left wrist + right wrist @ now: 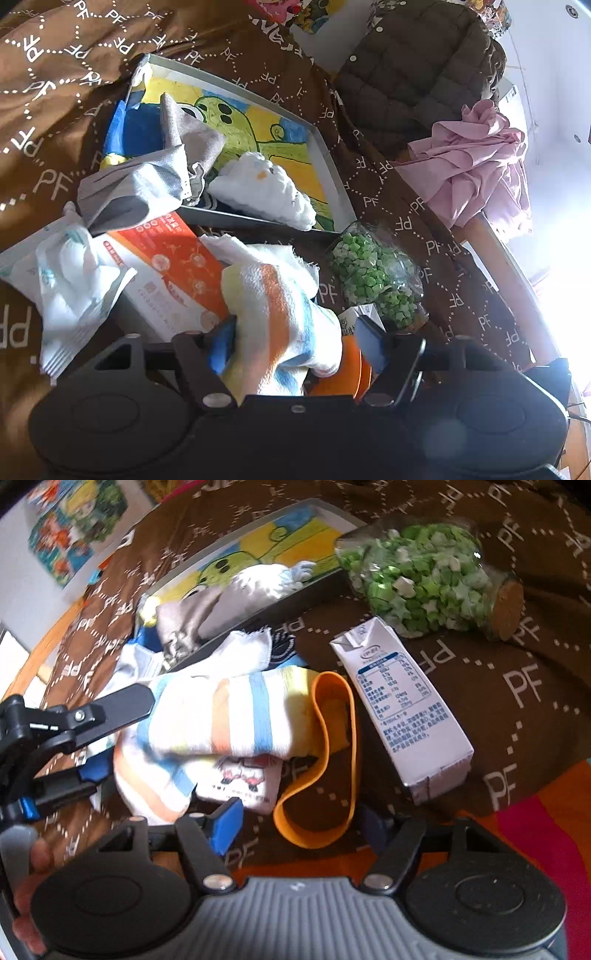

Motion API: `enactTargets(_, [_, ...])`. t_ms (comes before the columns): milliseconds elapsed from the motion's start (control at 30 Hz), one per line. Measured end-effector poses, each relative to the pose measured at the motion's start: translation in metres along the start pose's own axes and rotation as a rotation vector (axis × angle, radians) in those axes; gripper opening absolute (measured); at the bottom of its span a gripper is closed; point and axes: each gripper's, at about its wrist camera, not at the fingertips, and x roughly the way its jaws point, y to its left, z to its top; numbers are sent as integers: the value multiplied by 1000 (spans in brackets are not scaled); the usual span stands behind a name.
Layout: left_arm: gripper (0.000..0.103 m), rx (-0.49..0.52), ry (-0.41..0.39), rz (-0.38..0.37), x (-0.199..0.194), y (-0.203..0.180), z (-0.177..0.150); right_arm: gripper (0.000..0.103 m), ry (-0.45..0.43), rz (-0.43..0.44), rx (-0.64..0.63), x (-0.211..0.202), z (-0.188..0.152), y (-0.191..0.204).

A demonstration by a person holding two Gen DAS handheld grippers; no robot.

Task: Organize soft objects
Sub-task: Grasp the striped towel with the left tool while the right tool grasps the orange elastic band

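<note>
The left gripper [295, 343] has its 2 jaws around the striped towel [273, 314]; whether both pads press it I cannot tell. The towel lies on the brown cover [517, 686], just in front of the tray [325, 147]. The right gripper [303, 823] is released, jaws apart over the orange band [332, 760], beside the carton [402, 709].

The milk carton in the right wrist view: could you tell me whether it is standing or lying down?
Lying down. The milk carton rests on its long side on the brown cloth, nutrition panel facing up.
</note>
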Motion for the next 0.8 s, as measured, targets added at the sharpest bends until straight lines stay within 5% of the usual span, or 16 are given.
enactTargets(467, [31,21,36,19,10,2,-1,53,-16,-43,87,9,4,-8])
enactTargets(800, [32,105,51,10,14,-9,-10,39,-17,-43,125,7,4,-14])
